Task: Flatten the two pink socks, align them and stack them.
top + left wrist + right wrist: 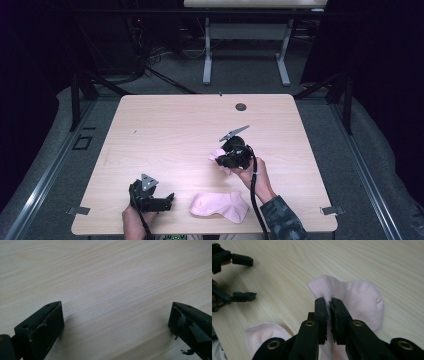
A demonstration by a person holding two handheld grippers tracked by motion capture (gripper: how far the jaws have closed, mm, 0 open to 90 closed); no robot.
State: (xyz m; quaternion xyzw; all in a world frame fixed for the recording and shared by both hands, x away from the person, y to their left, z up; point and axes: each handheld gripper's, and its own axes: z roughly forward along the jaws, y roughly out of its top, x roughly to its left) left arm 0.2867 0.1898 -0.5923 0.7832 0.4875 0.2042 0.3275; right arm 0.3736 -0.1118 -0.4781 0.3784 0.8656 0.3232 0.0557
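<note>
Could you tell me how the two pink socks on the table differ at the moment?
The held sock is pinched at its cuff by the right gripper, while the near sock is free of both grippers. The held sock hangs bunched beneath the jaws, toward the table's middle; the near sock lies flat and spread by the front edge. Both are pale pink ankle socks of similar size.

Both handheld grippers are matte black plastic: left gripper (150,196), right gripper (234,155). Each carries a grey three-cornered plate and black cable. Brass-coloured rivets at jaw pivots. Camouflage-patterned sleeve (282,217) on right arm.
</note>
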